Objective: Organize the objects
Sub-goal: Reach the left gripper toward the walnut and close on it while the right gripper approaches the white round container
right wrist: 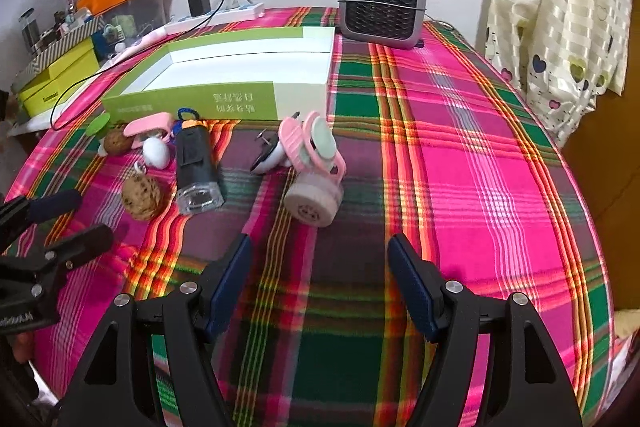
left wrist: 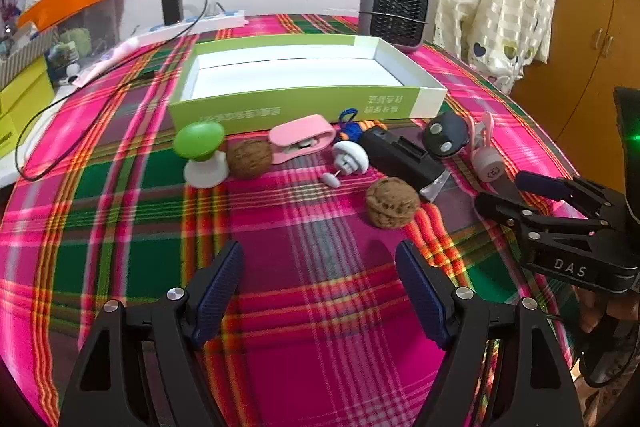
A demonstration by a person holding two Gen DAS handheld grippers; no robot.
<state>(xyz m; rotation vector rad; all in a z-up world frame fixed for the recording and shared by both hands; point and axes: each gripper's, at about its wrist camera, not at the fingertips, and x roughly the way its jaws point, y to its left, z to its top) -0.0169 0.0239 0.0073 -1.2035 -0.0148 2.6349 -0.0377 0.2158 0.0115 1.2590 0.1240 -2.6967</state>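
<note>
On the plaid cloth lie two walnuts, one near the front [left wrist: 393, 202] and one farther back [left wrist: 249, 159]. There is one green box [left wrist: 296, 105], one green-capped mushroom [left wrist: 200, 155], one pink clip [left wrist: 302, 137], one white mushroom [left wrist: 351, 157], one black torch [left wrist: 402, 159], one black round toy [left wrist: 445, 135] and one pink fan [right wrist: 314, 169]. Behind stand one grey heater [left wrist: 394, 11], one power strip [left wrist: 200, 23] and one black charger [left wrist: 173, 9].
</note>
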